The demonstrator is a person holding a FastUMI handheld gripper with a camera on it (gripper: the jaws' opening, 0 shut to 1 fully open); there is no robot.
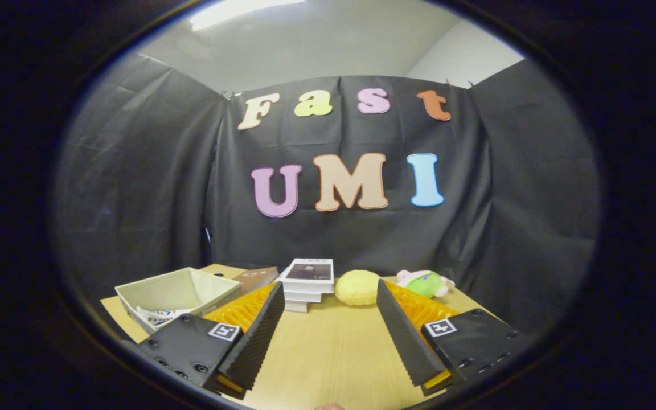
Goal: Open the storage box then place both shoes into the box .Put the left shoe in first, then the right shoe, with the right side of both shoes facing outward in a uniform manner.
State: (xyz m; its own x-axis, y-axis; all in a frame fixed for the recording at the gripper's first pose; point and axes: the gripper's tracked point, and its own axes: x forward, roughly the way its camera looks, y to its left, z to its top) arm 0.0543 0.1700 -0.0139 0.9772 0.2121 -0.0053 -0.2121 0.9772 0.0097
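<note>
Your gripper [328,319] is spread wide, fingers well apart with nothing between them but bare table [328,359]. That is a released state, held level and a little above the tabletop, pointing at the back of the booth. It reads as a carrying or surveying pose, since no finger is touching anything.

Just beyond the left finger sits a pale open-topped box [177,296], tilted so its mouth faces up and toward you (some printed paper or a bag is tucked at its front). It looks like the storage box, though I can't tell for sure. No lid is visible on it, so it lies open. Its inside looks bare from this angle, but the near wall hides part of the floor.

Ahead, between the fingertips and further out, there is a stack of white books [307,285], with a brown book [257,278] to its left behind the box. A yellow round plush [357,286] sits just beyond the right fingertip, and a pink and green toy [426,283] is further out past the right finger. These are bystanders lined up along the far edge, leaving the middle free for working.

I cannot place the shoes from here. An open box with a free gripper fits both having just lifted the lid and being between shoe trips.
</note>
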